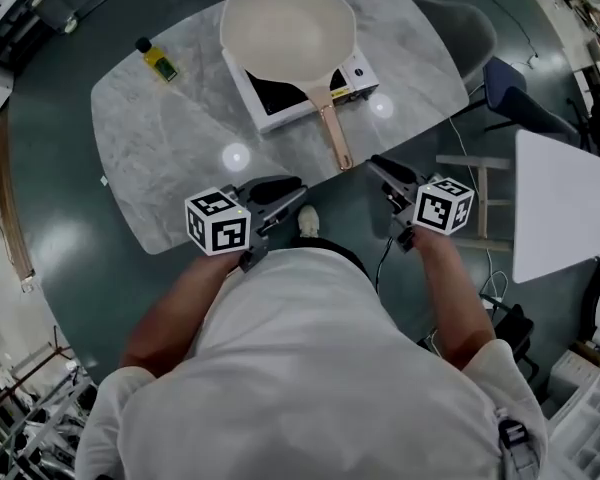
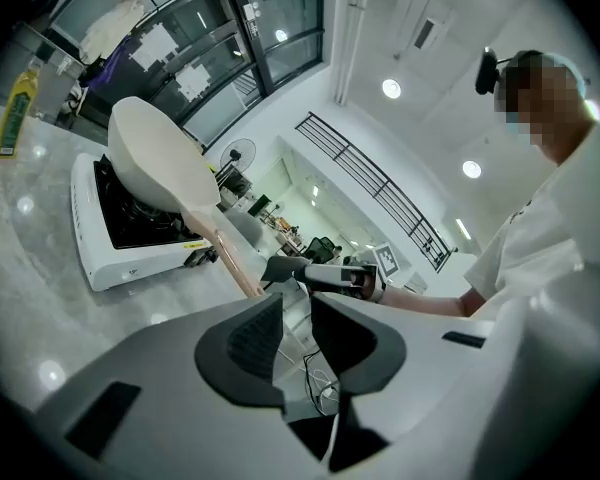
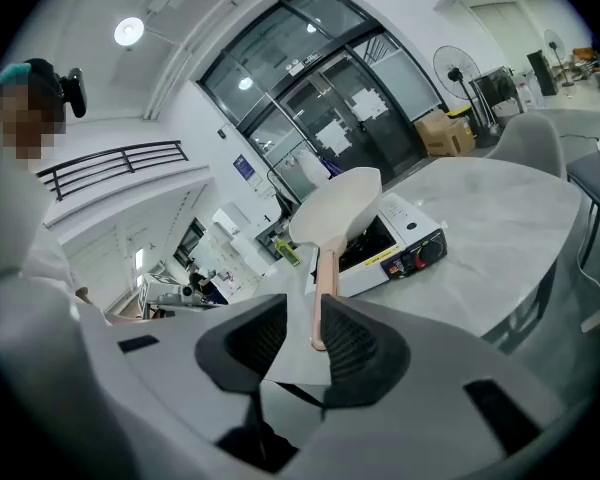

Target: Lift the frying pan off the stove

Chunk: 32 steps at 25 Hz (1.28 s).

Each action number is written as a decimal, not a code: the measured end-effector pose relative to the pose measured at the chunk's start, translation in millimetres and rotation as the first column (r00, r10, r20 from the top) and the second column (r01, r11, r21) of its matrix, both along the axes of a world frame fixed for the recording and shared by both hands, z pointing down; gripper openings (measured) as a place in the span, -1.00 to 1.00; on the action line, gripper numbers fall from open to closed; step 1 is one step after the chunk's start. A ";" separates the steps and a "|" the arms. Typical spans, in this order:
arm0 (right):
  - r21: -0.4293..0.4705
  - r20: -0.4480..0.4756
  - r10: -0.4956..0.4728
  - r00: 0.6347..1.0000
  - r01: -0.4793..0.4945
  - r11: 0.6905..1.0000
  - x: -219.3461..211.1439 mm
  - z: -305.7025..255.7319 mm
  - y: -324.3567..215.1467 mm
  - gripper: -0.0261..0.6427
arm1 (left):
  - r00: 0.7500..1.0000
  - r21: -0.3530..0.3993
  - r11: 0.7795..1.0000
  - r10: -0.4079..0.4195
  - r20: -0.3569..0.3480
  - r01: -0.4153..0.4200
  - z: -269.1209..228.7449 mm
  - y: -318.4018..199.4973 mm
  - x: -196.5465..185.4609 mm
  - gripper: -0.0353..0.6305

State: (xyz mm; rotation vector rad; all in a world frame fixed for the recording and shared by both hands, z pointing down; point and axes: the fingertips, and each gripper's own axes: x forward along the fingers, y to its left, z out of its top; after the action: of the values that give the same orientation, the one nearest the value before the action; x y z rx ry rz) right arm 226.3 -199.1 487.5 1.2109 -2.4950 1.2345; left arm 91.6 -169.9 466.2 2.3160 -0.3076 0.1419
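Note:
A cream frying pan (image 1: 280, 28) sits on a white portable stove (image 1: 358, 72) at the far side of a marble table (image 1: 160, 138). Its pinkish handle (image 1: 335, 133) points toward me. Both grippers hover off the table's near edge, short of that handle. My left gripper (image 1: 292, 196) is to the handle's left, open and empty. My right gripper (image 1: 378, 168) is just right of the handle's end, open with nothing between its pads. The left gripper view shows the pan (image 2: 155, 163) ahead on the left. In the right gripper view, the handle (image 3: 323, 288) lines up beyond the jaw gap.
A small yellow bottle (image 1: 160, 60) stands on the table left of the stove. A grey chair (image 1: 460, 28) and a dark blue chair (image 1: 515, 93) are at the table's right. A white panel (image 1: 560, 203) and a wooden stool (image 1: 475, 183) stand at my right.

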 end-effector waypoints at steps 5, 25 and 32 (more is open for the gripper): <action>-0.024 0.028 -0.052 0.998 0.053 0.998 15.0 14.4 -21.4 -0.56 | 0.999 -0.034 0.999 -0.040 0.009 0.041 14.1 -17.9 26.9 -0.61; -0.124 0.190 -0.241 0.952 0.267 0.956 10.5 58.3 -93.6 -0.41 | 0.979 -0.192 0.961 -0.195 0.054 0.202 64.8 -70.5 78.3 -0.33; -0.134 0.305 -0.285 0.909 0.337 0.932 -17.5 54.9 -124.0 -0.27 | 0.980 -0.243 0.949 -0.194 0.043 0.198 76.2 -78.7 86.6 -0.27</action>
State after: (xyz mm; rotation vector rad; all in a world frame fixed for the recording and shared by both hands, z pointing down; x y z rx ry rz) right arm 208.8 -323.1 542.4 0.5956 -2.5542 1.5914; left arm 178.2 -248.6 542.4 2.0260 -0.4993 0.0959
